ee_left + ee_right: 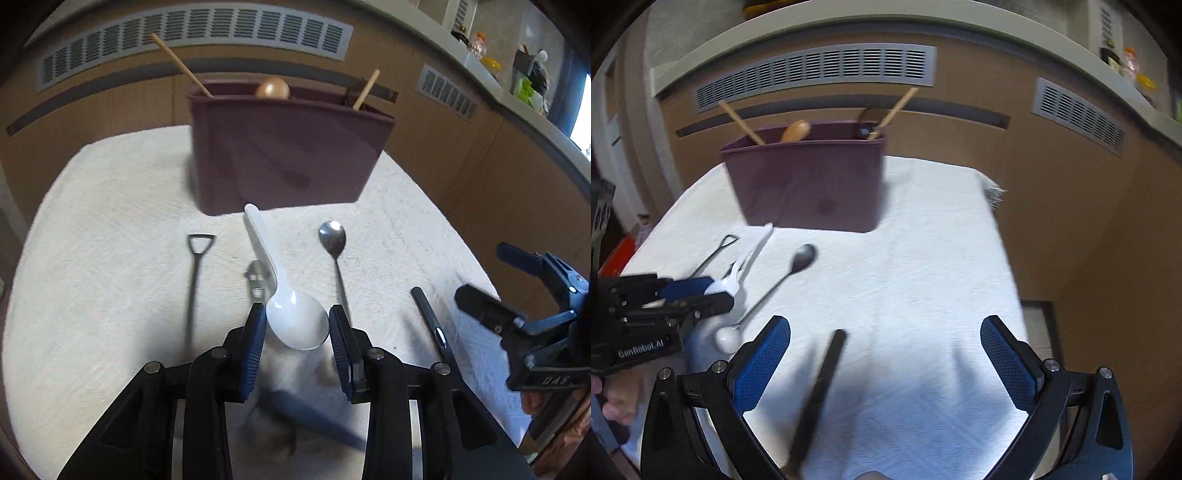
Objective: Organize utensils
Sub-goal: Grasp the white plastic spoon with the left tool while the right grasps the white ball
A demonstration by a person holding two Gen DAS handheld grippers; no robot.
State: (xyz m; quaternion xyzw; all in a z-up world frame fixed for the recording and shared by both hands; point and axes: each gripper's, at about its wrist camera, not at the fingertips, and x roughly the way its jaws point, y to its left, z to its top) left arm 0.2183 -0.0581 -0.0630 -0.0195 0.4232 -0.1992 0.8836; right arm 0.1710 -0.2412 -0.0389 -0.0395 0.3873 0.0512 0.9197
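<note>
While the left gripper [297,325] brackets the bowl of the white plastic spoon [284,295], its blue ribbed pads [255,343] stand at either flank of the bowl; whether they press it cannot be told.

Step in hand, as judged: seizing the white spoon for the bin. Best practice would be to close squarely across the widest part of the bowl, or shift toward the neck, since smooth curved plastic may squirt out from between the pads; lift clear before swinging so the handle does not sweep its neighbours.

Right gripper [884,360]: jaws spread wide, holding nothing, poised over a black handled utensil [822,387], type unclear through blur.

Items on the cloth:
- White spoon: glossy moulded plastic, deep oval bowl, flat tapering handle pointing toward the bin.
- Metal spoon [334,254]: polished steel, small round bowl, thin stem; just beside the white spoon.
- Shovel-handled utensil [195,273]: dark slim metal, triangular loop grip.
- Small perforated metal piece [256,278]: partly under the white handle; identity uncertain.

Receptacle: maroon plastic bin [284,162], straight matte walls, at the far side of the cloth, already holding wooden chopsticks [177,62] and a wooden spoon [272,89].

Surface: white textured cloth [110,229], nubbly weave, likely grippy.
</note>
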